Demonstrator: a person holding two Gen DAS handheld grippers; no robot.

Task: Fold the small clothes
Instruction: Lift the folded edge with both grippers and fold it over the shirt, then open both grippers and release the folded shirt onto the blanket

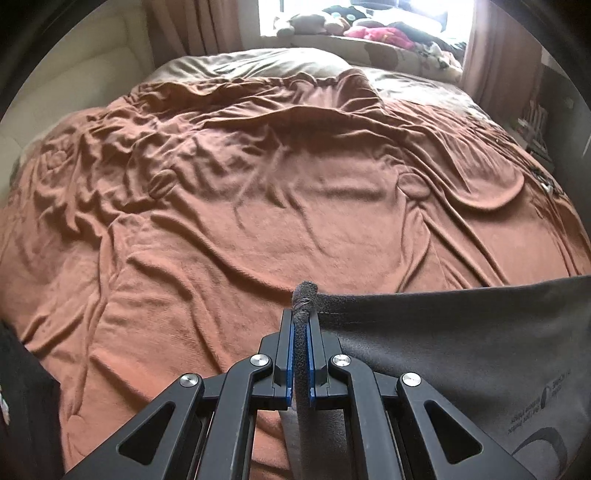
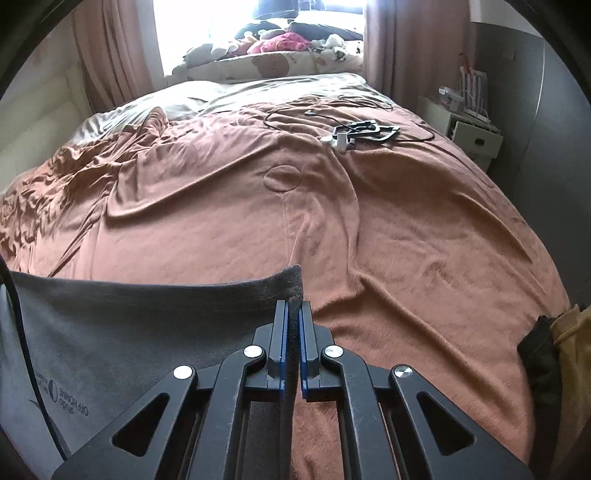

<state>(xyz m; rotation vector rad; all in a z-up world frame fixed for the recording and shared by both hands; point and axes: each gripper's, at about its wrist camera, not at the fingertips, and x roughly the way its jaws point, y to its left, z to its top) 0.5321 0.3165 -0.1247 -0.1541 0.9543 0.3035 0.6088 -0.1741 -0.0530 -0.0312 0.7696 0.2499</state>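
A grey garment [image 1: 461, 354] is held stretched between the two tongs, above the near part of a bed. Its top edge is drawn nearly straight from one clamp to the other, and the cloth hangs below that edge. A printed logo with small lettering is seen on the fabric, to the right of the left tongs and to the left of the right tongs [image 2: 292, 314].

The left tongs [image 1: 303, 325] are clamped on one upper corner of the garment: a bunched roll of the grey cloth is pinched between the blue-lined pads and sticks out just beyond the tips. The right tongs are likewise closed on the opposite upper corner, with the cloth edge standing up just ahead of the tips.

Beyond both tongs the bed is covered by a rumpled brown blanket [image 1: 258, 206]. Far ahead of the right tongs and slightly to their right, a dark cable [image 2: 295, 116] and a small black and white device [image 2: 360, 133] are seen lying on the blanket. At the far end, pillows [image 2: 207, 98] are seen, and behind them a bright window [image 2: 207, 33] with soft toys [image 2: 280, 42] on its sill, framed by pinkish curtains [image 2: 110, 55]. To the far right of the right tongs, a white bedside cabinet [image 2: 469, 127] is seen, and dark and yellow cloth [image 2: 554, 354] lies at the near right edge.
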